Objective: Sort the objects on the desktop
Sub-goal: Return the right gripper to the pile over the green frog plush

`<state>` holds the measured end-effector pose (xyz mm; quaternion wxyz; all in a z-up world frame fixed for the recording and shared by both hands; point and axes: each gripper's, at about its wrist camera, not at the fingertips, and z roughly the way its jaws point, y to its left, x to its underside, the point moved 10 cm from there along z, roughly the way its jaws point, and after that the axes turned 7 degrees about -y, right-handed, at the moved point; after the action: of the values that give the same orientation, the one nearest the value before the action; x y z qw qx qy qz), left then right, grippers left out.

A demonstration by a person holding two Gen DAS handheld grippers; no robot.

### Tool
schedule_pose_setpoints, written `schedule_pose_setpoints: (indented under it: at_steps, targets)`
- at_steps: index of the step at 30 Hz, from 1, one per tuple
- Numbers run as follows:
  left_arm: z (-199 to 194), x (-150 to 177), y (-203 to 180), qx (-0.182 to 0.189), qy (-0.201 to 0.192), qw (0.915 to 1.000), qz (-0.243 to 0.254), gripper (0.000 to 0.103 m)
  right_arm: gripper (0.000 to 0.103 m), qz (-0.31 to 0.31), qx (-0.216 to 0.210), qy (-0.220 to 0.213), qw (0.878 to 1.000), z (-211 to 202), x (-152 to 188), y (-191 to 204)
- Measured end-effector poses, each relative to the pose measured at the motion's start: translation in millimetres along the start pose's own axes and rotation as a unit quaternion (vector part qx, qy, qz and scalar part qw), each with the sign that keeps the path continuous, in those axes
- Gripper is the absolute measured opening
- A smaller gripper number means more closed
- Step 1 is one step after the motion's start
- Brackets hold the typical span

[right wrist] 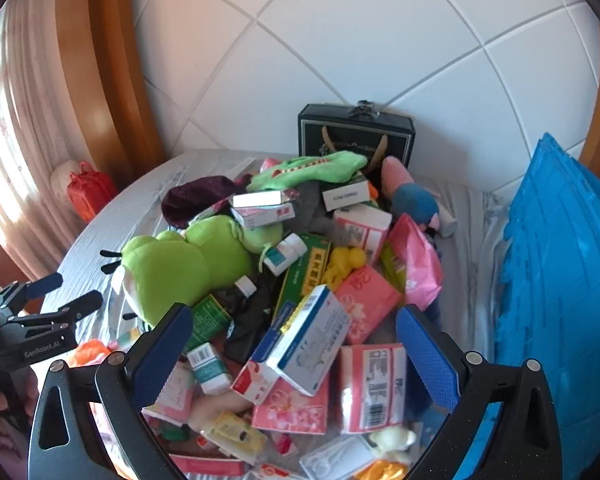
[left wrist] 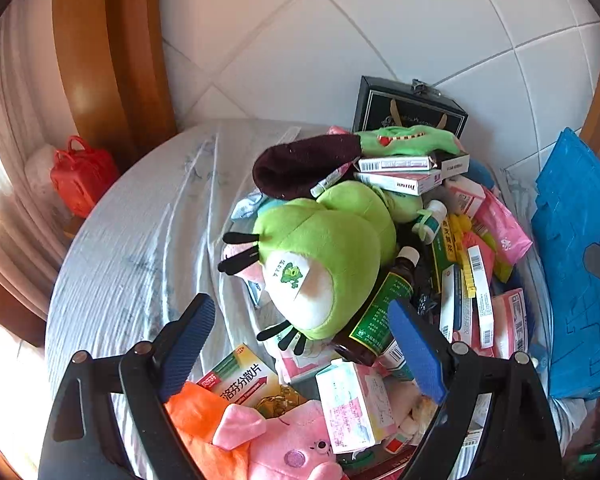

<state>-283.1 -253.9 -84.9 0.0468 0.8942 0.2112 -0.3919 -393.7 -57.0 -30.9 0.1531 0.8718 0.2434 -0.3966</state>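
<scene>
Sorting has hardly begun: toys and boxes lie in one big pile (right wrist: 300,272) on the desk (left wrist: 132,240). Left gripper (left wrist: 300,344) and right gripper (right wrist: 296,344) are both spread wide, holding nothing.

Right claw (right wrist: 294,354) agape, cluttered medicine boxes (right wrist: 312,344)

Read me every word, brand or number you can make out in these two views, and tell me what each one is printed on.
"GenRobot.AI": on the left gripper, seen from the right wrist view.
"洛芬分散片": partly covered name on the yellow medicine box.
"TYLENOL": seems to read so, upside down, on the white box.
Green medicine box: yellow characters, too blurred.
Brown bottle: label too small.
Black gift box: gold lettering unreadable.
Barcodes elsewhere: digits unreadable.
</scene>
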Motion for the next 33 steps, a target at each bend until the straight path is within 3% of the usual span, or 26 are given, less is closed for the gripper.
schedule_pose_setpoints:
  at_steps: [5, 10, 12, 15, 18, 20, 24, 28, 30, 33]
  targets:
    - [52, 24, -18, 0.027, 0.044, 0.9985, -0.018, 0.089, 0.103, -0.010, -0.016, 0.035, 0.999, 37, 14, 8]
    - [99, 36, -3, -0.048, 0.069, 0.9964, 0.000, 0.090, 0.103, -0.043, -0.031, 0.065, 0.996, 73, 13, 15]
    - [105, 34, 12, -0.053, 0.066, 0.9963, -0.017, 0.091, 0.103, -0.051, -0.044, 0.073, 0.995, 85, 13, 19]
    - [99, 22, 49, -0.091, 0.046, 0.9942, -0.034, 0.092, 0.103, -0.064, -0.058, 0.085, 0.993, 104, 14, 26]
    - [93, 8, 98, -0.170, 0.029, 0.9845, -0.033, 0.094, 0.103, -0.065, -0.075, 0.098, 0.990, 123, 16, 37]
    - [91, 3, 125, -0.191, 0.031, 0.9800, -0.048, 0.094, 0.103, -0.065, -0.085, 0.108, 0.988, 135, 18, 48]
    - [76, 2, 136, -0.147, 0.027, 0.9865, -0.067, 0.094, 0.103, -0.067, -0.109, 0.124, 0.984, 151, 23, 71]
    - [48, 0, 140, -0.128, 0.017, 0.9871, -0.094, 0.094, 0.103, -0.068, -0.126, 0.124, 0.982, 159, 23, 87]
    - [45, -13, 137, -0.117, 0.011, 0.9876, -0.103, 0.094, 0.103, -0.063, -0.117, 0.131, 0.982, 166, 24, 89]
    - [75, -31, 123, -0.097, 0.028, 0.9917, -0.080, 0.094, 0.103, -0.044, -0.087, 0.136, 0.986, 170, 25, 90]
